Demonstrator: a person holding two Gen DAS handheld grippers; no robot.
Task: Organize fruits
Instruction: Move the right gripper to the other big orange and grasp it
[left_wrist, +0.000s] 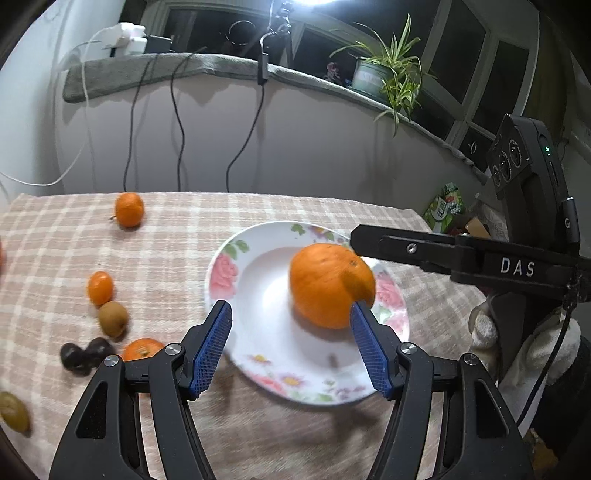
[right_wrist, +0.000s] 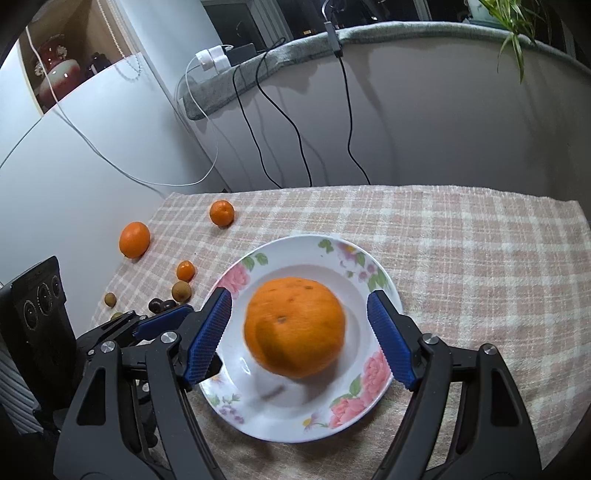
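Big orange (right_wrist: 294, 328) sits on flowered plate (right_wrist: 334, 417), right between spread fingers of right gripper (right_wrist: 299, 338), no pad touching. Left gripper (left_wrist: 291, 345) also open, empty; orange lies off its right finger. Small fruits (left_wrist: 99, 288) wait left of left fingers: left hand nearer.

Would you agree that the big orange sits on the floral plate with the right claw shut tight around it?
Not quite: the big orange does sit on the floral plate, but the right claw is open, its blue pads clear of the fruit on both sides. The right wrist view shows this.
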